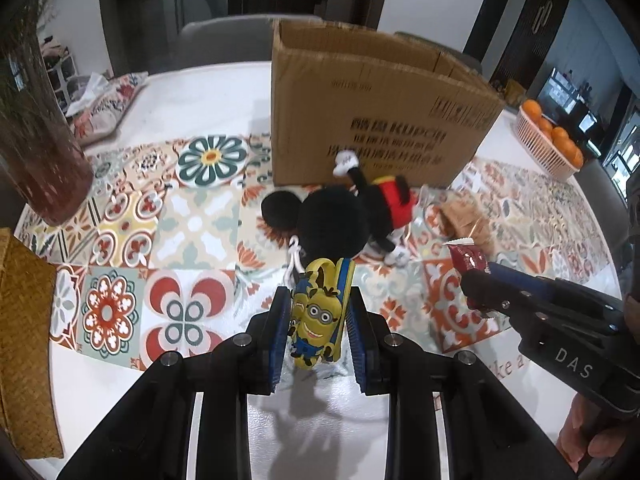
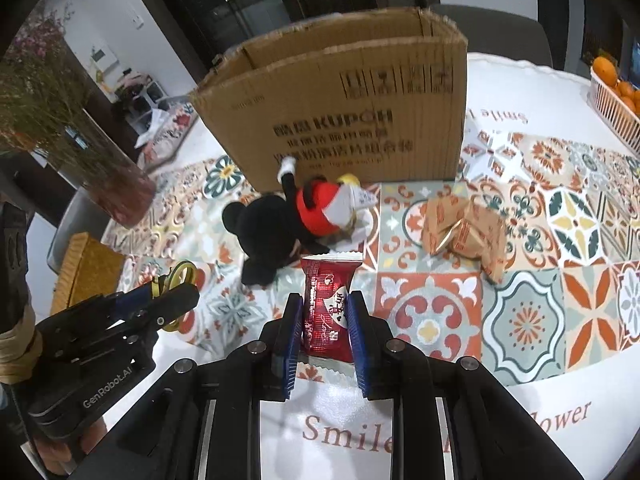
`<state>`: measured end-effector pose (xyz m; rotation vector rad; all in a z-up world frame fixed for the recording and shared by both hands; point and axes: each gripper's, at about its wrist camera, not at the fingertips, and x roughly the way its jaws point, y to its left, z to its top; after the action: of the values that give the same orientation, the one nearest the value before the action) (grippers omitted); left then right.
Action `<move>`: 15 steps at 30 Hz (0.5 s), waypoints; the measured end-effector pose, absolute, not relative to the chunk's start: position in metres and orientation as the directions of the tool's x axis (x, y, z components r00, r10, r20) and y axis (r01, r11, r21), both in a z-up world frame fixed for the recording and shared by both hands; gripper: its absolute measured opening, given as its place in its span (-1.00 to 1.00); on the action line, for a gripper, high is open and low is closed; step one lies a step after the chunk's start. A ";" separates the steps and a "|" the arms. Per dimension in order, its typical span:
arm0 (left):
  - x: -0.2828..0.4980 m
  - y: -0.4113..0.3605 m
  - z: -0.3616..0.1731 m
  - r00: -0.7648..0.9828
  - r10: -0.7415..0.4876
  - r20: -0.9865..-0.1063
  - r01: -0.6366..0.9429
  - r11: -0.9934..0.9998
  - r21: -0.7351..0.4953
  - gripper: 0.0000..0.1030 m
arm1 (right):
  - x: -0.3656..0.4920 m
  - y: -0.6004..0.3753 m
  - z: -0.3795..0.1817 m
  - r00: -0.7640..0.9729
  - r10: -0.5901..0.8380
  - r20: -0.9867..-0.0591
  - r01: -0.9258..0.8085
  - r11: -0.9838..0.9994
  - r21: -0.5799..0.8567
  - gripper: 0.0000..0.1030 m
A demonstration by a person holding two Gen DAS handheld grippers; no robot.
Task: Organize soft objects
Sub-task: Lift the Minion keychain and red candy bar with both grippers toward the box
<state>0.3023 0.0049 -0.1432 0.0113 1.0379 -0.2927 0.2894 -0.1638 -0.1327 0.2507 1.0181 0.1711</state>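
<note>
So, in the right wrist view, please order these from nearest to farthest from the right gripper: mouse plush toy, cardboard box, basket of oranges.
From the right gripper:
1. Mouse plush toy, just ahead, slightly left.
2. Cardboard box, behind the toy.
3. Basket of oranges, far right edge of the table.

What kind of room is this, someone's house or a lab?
Most likely a home dining room. The table wears a tile-patterned cloth, chairs stand round it, and a basket of oranges sits at its edge. A dark cabinet with glass doors stands behind, as in a lived-in house.
</note>
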 end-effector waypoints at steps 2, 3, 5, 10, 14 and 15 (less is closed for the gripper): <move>0.301 0.004 -0.137 0.487 -0.237 -0.841 0.246 0.961 -0.128 -0.46 | 0.288 -0.164 -0.126 0.531 0.257 -0.808 -0.028 0.958 0.286 -0.52; 0.300 0.003 -0.133 0.496 -0.237 -0.835 0.248 0.961 -0.126 -0.46 | 0.287 -0.165 -0.123 0.539 0.259 -0.802 -0.029 0.957 0.289 -0.52; 0.299 0.002 -0.125 0.513 -0.239 -0.824 0.251 0.960 -0.122 -0.46 | 0.287 -0.168 -0.115 0.557 0.259 -0.789 -0.031 0.956 0.292 -0.52; 0.299 -0.001 -0.109 0.544 -0.254 -0.800 0.257 0.958 -0.129 -0.46 | 0.285 -0.170 -0.099 0.601 0.252 -0.758 -0.035 0.956 0.290 -0.73; 0.300 -0.004 -0.103 0.555 -0.260 -0.790 0.262 0.956 -0.131 -0.46 | 0.287 -0.173 -0.097 0.607 0.248 -0.755 -0.032 0.957 0.288 -0.75; 0.300 -0.005 -0.103 0.556 -0.261 -0.789 0.263 0.956 -0.132 -0.46 | 0.287 -0.174 -0.098 0.608 0.245 -0.755 -0.029 0.957 0.287 -0.75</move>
<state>0.2998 -0.0045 -0.1026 0.0015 0.9306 -0.3094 0.2866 -0.1740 -0.0978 0.2575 0.9057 0.1597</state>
